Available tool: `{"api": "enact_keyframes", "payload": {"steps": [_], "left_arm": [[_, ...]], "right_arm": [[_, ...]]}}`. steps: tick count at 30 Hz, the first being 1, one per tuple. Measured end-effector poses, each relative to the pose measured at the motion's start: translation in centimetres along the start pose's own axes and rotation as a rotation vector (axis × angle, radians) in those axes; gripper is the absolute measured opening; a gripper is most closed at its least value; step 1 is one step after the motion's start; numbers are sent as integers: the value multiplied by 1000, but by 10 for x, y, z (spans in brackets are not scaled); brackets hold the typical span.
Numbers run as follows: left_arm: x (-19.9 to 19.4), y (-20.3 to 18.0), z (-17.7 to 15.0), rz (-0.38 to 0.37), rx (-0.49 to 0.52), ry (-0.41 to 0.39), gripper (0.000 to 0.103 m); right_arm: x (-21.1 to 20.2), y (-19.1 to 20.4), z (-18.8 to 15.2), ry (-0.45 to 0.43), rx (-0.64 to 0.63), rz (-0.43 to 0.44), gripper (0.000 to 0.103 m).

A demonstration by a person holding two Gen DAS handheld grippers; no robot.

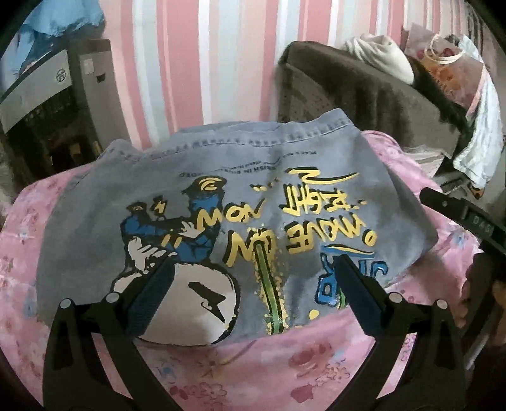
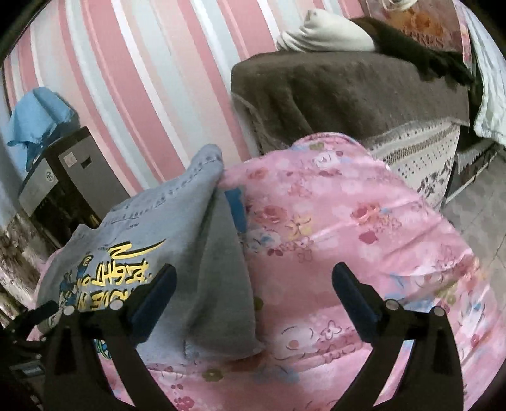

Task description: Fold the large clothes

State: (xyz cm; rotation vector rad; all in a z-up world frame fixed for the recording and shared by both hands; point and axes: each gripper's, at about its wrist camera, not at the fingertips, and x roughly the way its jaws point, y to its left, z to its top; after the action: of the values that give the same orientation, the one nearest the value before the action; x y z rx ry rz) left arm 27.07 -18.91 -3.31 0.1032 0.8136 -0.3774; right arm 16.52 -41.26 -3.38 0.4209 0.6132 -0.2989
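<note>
Lying folded at frame centre on the pink floral bedsheet (image 1: 221, 373), the grey printed sweatshirt w/ yellow lettering (image 1: 221, 196) fills the left wrist view. Left gripper (image 1: 253, 268) fingers spread wide, holding nothing, above its near edge. Right gripper (image 2: 253, 278) likewise apart, over the sweatshirt's right edge; brown blanket (image 2: 348, 91) upper right.

The folded garment (image 1: 221, 202) is laid on the bedspread (image 1: 253, 363), which is taken as the landmark. Behind the bedspread, the wall (image 1: 196, 63) is seen. A cabinet (image 1: 79, 104) is placed to its left rear, with a cloth (image 1: 57, 28) draped on top. A blanket-covered seat (image 1: 363, 95) is set to its right rear, with a bundle (image 1: 382, 53) on it.
</note>
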Motion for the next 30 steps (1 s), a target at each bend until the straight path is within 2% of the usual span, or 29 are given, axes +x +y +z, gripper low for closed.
{"api": "enact_keyframes", "payload": {"steps": [4, 7, 11, 17, 21, 23, 25, 26, 27, 28, 30], "left_arm": [[1, 2, -1, -11, 6, -4, 100], [-1, 1, -3, -1, 19, -30, 100], [-3, 8, -3, -70, -28, -44, 100], [2, 13, 1, -26, -51, -27, 100], [0, 10, 3, -18, -41, -38, 100], [0, 7, 4, -20, -38, -45, 93], [2, 4, 4, -38, -32, -40, 75], [3, 1, 3, -23, -19, -44, 70], [4, -3, 3, -15, -4, -46, 56], [6, -5, 2, -10, 9, -43, 48], [11, -6, 1, -23, 5, -27, 41]], "right_arm": [[-1, 0, 2, -8, -20, -37, 99], [2, 3, 1, 17, -38, -20, 99], [7, 7, -2, 56, -49, 1, 98], [11, 4, -4, 79, -23, 34, 98], [15, 4, -6, 88, -18, 24, 98], [16, 5, -6, 90, -22, 19, 98], [16, 5, -6, 91, -25, 17, 98], [16, 5, -6, 92, -27, 15, 98], [16, 6, -7, 93, -30, 12, 98], [17, 5, -7, 96, -31, 12, 98], [19, 5, -7, 99, -33, 11, 98]]}}
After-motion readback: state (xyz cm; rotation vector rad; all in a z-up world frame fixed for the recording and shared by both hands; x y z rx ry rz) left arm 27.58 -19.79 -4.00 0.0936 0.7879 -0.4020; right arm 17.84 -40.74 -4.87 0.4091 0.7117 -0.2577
